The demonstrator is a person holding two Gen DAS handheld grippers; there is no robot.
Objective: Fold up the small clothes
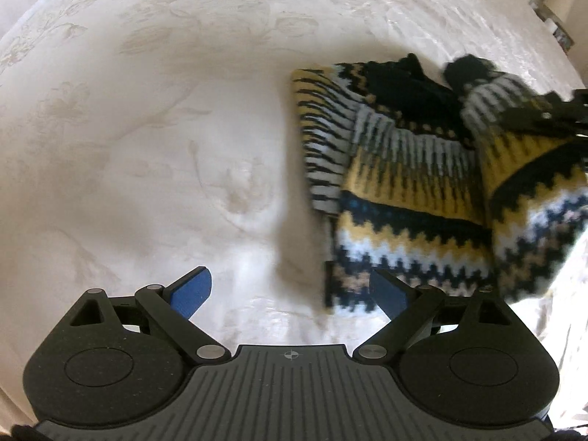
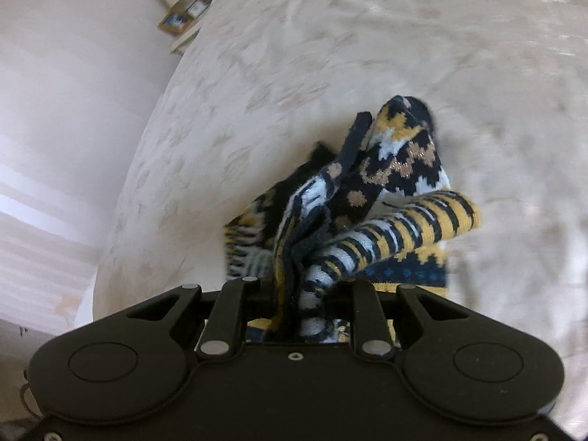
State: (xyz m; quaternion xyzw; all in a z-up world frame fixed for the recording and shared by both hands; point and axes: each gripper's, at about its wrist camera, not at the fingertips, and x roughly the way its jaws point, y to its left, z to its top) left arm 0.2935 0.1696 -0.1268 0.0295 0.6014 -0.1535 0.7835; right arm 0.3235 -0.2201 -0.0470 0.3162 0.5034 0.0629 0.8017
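A small knitted sweater (image 1: pixel 411 183) in yellow, black, white and navy zigzag bands lies partly folded on the white bedspread (image 1: pixel 147 128), at the right of the left wrist view. My left gripper (image 1: pixel 290 294) is open and empty, its blue pads (image 1: pixel 191 290) just left of the sweater's lower hem. My right gripper (image 2: pixel 308 290) is shut on a bunched part of the sweater (image 2: pixel 367 198) and holds it lifted above the rest; its fingertips are buried in the knit. The right gripper also shows at the right edge of the left wrist view (image 1: pixel 551 117).
The white embossed bedspread (image 2: pixel 294 55) covers the whole surface. The bed's edge and a pale wall (image 2: pixel 55 128) lie to the left in the right wrist view, with a small shelf of items (image 2: pixel 187 11) beyond.
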